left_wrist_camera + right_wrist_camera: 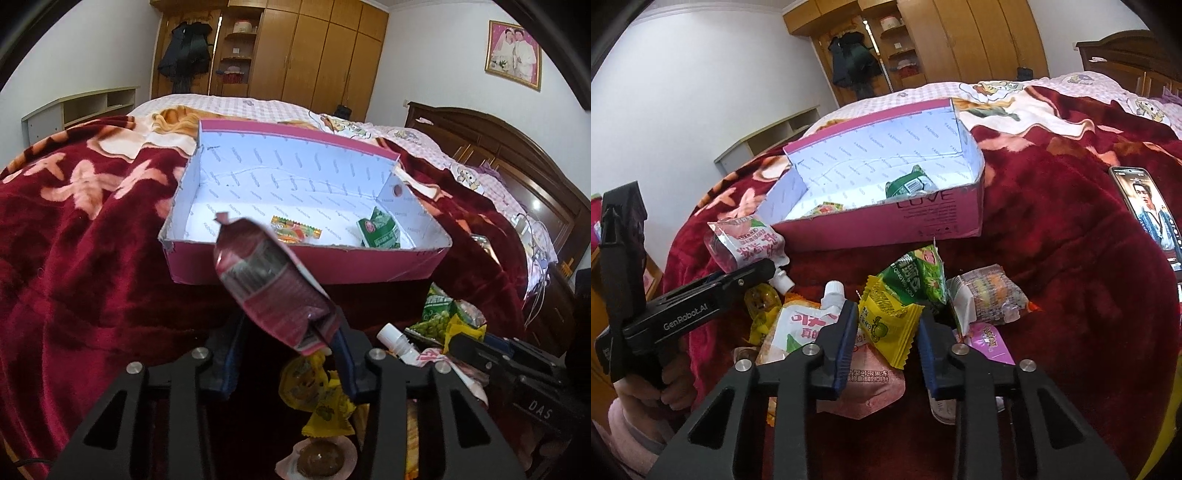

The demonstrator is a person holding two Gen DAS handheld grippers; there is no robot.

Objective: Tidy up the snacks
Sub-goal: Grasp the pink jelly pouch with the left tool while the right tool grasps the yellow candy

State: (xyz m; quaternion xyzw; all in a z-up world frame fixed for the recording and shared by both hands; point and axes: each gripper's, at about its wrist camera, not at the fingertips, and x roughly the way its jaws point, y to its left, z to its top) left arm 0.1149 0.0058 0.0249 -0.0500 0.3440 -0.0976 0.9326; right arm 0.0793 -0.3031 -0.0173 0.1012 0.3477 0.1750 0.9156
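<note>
Left hand-held gripper (pixel 317 343): clenched on the lower end of a dark red crinkled foil snack packet (pixel 266 280); packet is lifted clear, just in front of the box's near wall.
Right hand-held gripper (pixel 886 332): jaws straddle a yellow plastic candy wrapper (pixel 888 319) in the loose snack heap on the bed, in front of the box; pad contact cannot be confirmed.
Landmark: pink open cardboard box with white lining (pixel 332 266).
Box contents: orange-green flat sweet packet (pixel 295 233); green foil sachet (pixel 380 230).
Procedure, judged: carry the packet over the near wall, lower inside, then release.
Caution: thin foil may slip; keep the grip firm.
</note>
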